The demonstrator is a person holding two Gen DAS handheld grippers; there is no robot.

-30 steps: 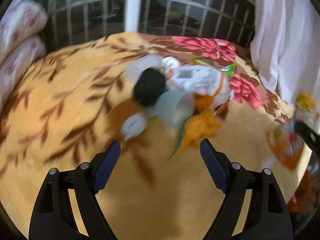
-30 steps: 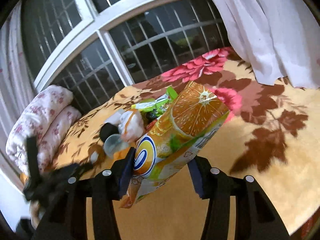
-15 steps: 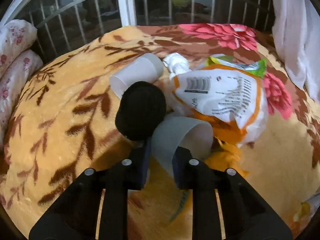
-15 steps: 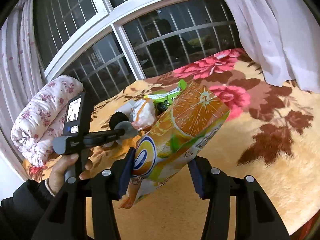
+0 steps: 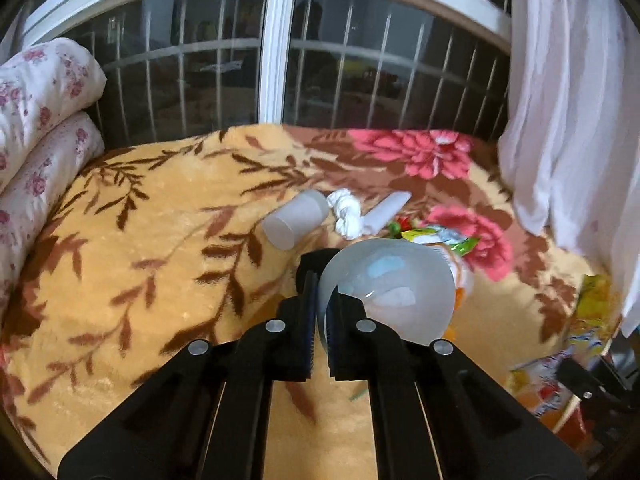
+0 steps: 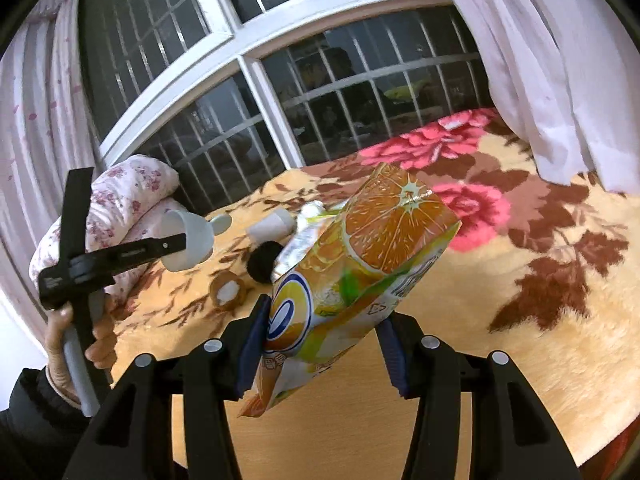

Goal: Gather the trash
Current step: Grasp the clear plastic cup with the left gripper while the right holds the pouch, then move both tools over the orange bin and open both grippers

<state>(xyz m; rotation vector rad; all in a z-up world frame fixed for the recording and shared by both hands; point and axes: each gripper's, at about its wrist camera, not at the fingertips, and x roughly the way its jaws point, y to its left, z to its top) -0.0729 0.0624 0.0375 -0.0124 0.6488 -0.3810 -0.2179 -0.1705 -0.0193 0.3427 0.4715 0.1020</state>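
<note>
My left gripper point(image 5: 322, 304) is shut on the rim of a translucent white plastic cup point(image 5: 394, 286) and holds it above the floral blanket; it also shows in the right wrist view point(image 6: 190, 242). My right gripper point(image 6: 322, 344) is shut on an orange-printed snack bag point(image 6: 360, 264), held upright with its mouth up. On the blanket lie another white cup point(image 5: 294, 220), a crumpled tissue point(image 5: 346, 216), a white tube point(image 5: 386, 210), a black round object point(image 6: 262, 260) and a brown paper cup liner point(image 6: 228, 290).
A floral blanket point(image 5: 140, 260) covers the bed. A rolled flowered quilt point(image 5: 36, 120) lies at the left. A barred window point(image 5: 280, 60) is behind, and a white curtain point(image 5: 568, 100) hangs at the right. Green and orange wrappers point(image 5: 444, 238) lie by the pile.
My left gripper went down to the pile, shut on the translucent cup, and has lifted it off the blanket. My right gripper keeps holding the orange bag.
</note>
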